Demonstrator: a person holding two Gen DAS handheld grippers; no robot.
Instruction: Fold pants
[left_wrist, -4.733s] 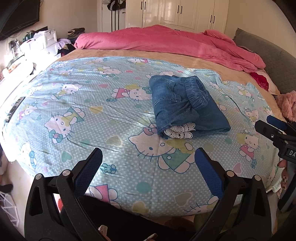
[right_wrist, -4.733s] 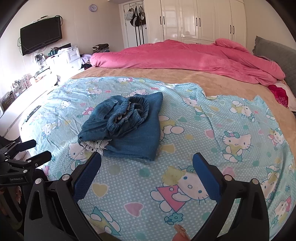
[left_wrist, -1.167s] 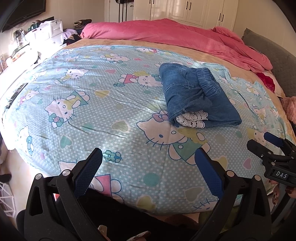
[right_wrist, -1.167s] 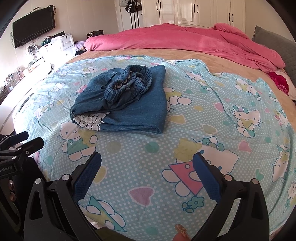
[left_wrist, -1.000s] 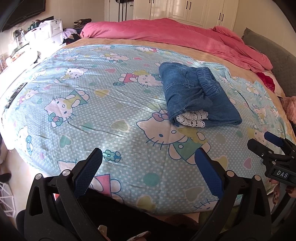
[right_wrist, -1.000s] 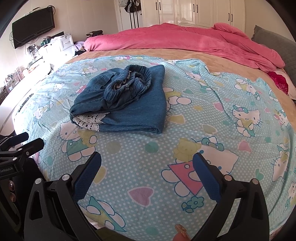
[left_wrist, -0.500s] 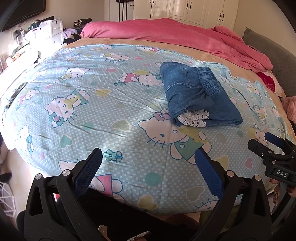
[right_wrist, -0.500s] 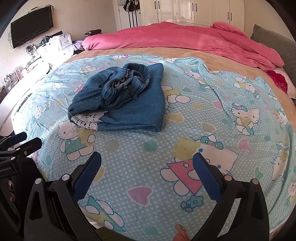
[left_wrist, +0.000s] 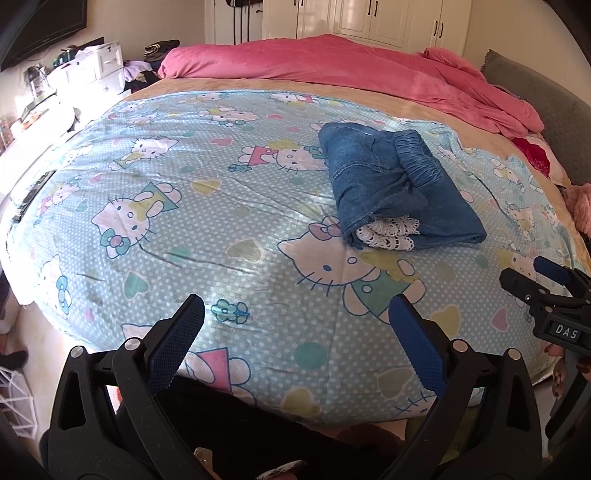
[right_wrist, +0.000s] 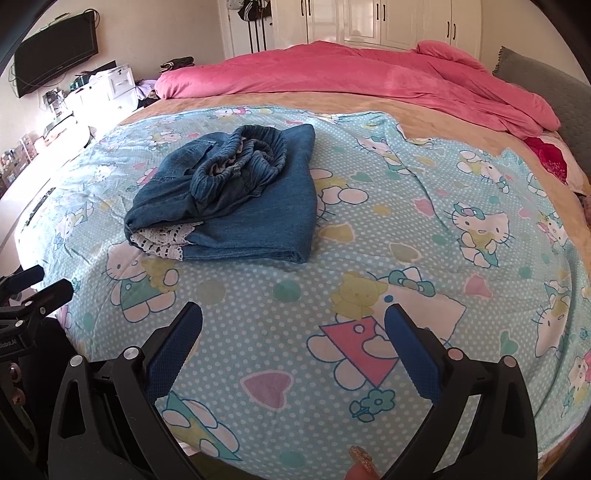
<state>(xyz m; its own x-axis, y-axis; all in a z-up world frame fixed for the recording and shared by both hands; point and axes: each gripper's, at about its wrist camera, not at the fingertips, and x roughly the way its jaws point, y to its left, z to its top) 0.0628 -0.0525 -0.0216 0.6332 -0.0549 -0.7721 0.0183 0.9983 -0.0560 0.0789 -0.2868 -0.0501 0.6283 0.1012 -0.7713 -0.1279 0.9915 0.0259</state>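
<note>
**Folded pants on the bed, both tongs empty**

The bed (left_wrist: 110, 206) carried a cartoon-print sheet (right_wrist: 443, 258) and a pink quilt (left_wrist: 332, 62). The folded pants (left_wrist: 391, 184) lay on the sheet. The left tongs (left_wrist: 295, 332) and right tongs (right_wrist: 293, 332) gaped wide, holding nothing.

The blue denim pants (left_wrist: 399, 192) (right_wrist: 236, 199) are lying folded into a compact rectangular bundle on the bed sheet, well inside its edges. The elastic waistband is bunching on top; white lace trim is protruding from the near fold.
</note>
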